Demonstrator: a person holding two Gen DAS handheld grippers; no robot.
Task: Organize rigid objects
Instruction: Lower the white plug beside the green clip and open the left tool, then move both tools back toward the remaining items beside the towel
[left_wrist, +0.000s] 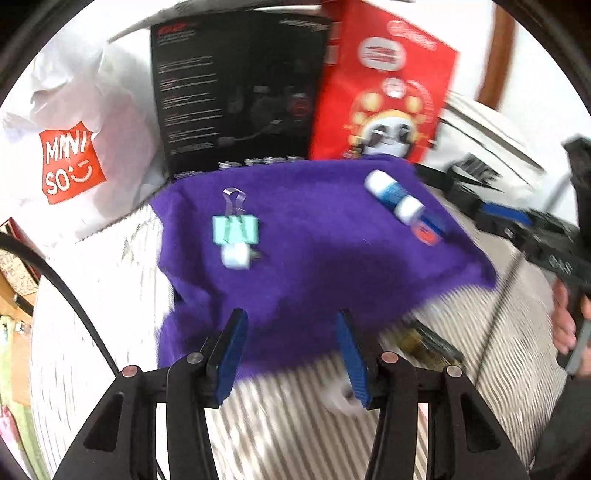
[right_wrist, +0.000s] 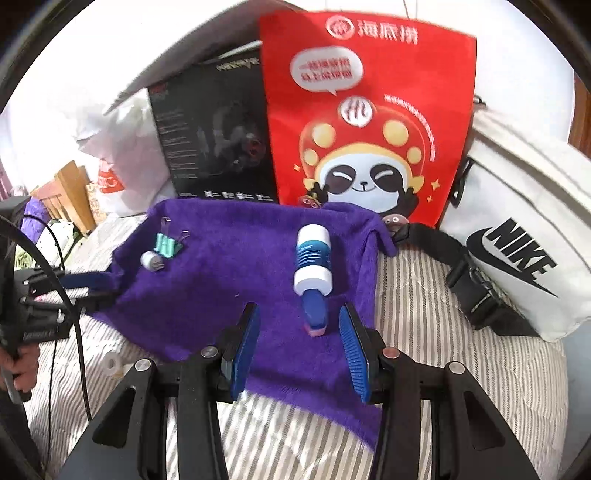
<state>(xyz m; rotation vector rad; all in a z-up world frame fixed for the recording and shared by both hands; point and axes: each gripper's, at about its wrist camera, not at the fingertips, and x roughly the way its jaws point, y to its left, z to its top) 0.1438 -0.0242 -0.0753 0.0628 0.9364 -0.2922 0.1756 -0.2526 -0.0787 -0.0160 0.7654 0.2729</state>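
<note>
left wrist view: the left tool (left_wrist: 291, 332) hangs over the near edge of a purple towel (left_wrist: 314, 243), its blue pads spread wide with nothing between them. the picture is motion-blurred. the towel lies on a striped bed (left_wrist: 110, 295). on the towel's left half sits a teal clip (left_wrist: 235, 229) with a clear wire handle pointing away, and a small white cap-like piece (left_wrist: 235, 257) touches its near side. on the right half a white and blue tube (left_wrist: 400, 201) lies aslant, its red-tipped end toward the towel's right edge. behind the towel stand a white miniso bag (left_wrist: 74, 147), a black box (left_wrist: 236, 96) and a red bag (left_wrist: 384, 85). at the far right the right tool (left_wrist: 502, 218) enters, its blue pads near the towel's right edge; how far apart they are cannot be told here.

right wrist view: the right tool (right_wrist: 299, 332) is wide open and holds nothing; the tube's (right_wrist: 312, 258) blue, pink-tipped end lies on the towel (right_wrist: 221, 280) just ahead of the gap between its pads. the clip (right_wrist: 167, 245) and white piece (right_wrist: 151, 260) lie at the towel's far left. the left tool (right_wrist: 85, 284) reaches in at the towel's left edge. behind stand the black box (right_wrist: 214, 136), the red bag (right_wrist: 369, 110) with a panda, and a white nike bag (right_wrist: 517, 236) at right on the bed (right_wrist: 461, 350).
</note>
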